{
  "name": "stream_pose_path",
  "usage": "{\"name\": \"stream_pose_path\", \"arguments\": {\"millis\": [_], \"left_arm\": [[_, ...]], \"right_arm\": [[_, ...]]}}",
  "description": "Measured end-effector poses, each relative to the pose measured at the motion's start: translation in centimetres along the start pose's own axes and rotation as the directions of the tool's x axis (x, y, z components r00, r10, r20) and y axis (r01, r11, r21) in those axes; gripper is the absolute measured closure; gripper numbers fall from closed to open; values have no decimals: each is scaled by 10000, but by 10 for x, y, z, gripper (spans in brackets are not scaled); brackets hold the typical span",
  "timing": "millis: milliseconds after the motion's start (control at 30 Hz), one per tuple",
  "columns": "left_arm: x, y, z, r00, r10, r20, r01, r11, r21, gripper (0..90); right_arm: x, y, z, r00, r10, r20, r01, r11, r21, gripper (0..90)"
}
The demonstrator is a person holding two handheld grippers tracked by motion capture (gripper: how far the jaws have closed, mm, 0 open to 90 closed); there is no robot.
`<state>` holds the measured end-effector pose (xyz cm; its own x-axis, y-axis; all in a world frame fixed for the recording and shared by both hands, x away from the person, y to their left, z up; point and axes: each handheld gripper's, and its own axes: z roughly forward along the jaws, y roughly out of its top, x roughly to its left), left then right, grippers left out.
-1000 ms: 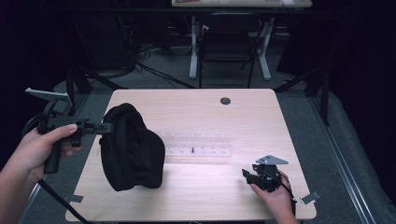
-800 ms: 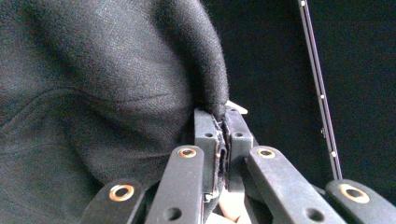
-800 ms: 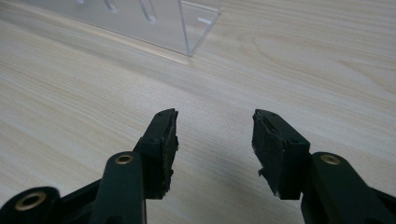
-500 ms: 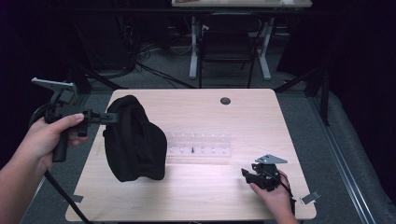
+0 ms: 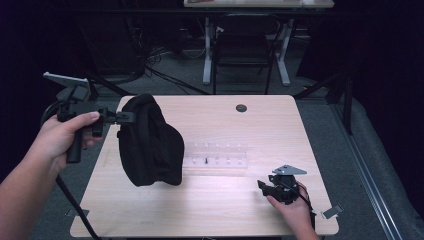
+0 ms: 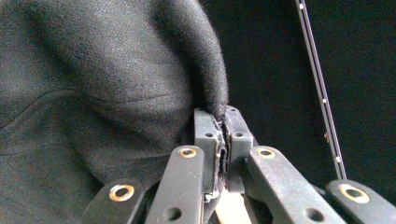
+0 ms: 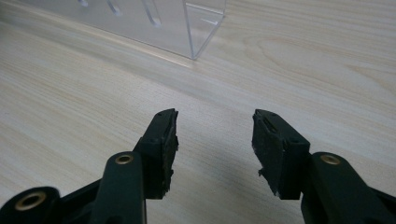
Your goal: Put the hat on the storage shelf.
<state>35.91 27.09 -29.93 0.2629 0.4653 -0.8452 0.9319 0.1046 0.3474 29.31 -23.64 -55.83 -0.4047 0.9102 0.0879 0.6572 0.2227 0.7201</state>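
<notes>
A black fabric hat [image 5: 149, 142] hangs over the left part of the wooden table [image 5: 220, 210]. My left gripper [image 5: 127, 118] is shut on its upper edge and holds it up from the left; its lower end still reaches the tabletop. In the left gripper view the black cloth [image 6: 102, 93] is pinched between the closed pads, my left gripper [image 6: 222, 116] pointing into it. My right gripper [image 5: 263, 188] rests low near the table's front right, held by a hand. In the right gripper view my right gripper [image 7: 215, 128] stands open with bare wood between its fingers.
A clear acrylic rack [image 5: 216, 155] with small pegs lies across the table's middle, right of the hat; its corner [image 7: 198, 28] sits just ahead of the right jaws. A dark round grommet [image 5: 241, 108] sits near the far edge. Desk legs and cables stand beyond.
The left hand has risen and drawn back to the left, lifting the hat's gripped edge so the cloth hangs taller. The right hand has kept still.
</notes>
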Motion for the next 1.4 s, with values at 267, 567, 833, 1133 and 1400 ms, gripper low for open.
{"name": "stream_pose_path", "arguments": {"millis": [267, 567, 833, 1133, 1400], "left_arm": [[-9, 6, 8, 9999, 126, 43, -126, 9999, 22, 873], [-14, 19, 26, 9999, 159, -22, -159, 9999, 39, 873], [-8, 29, 39, 9999, 95, 48, -95, 10000, 20, 872], [-3, 40, 55, 9999, 97, -63, -96, 9999, 65, 873], [-1, 47, 64, 10000, 62, 58, -61, 9999, -136, 873]], "right_arm": [[-1, 0, -1, 10000, -54, -40, 53, 10000, -42, 497], [-1, 0, -2, 10000, 54, -54, -55, 9999, -97, 497], [-3, 0, -3, 10000, 64, -68, -65, 9999, -118, 497], [-4, 1, -5, 9999, 92, -64, -93, 9999, -125, 497], [-6, 1, -5, 9997, 216, -103, -219, 9995, -238, 497]]}}
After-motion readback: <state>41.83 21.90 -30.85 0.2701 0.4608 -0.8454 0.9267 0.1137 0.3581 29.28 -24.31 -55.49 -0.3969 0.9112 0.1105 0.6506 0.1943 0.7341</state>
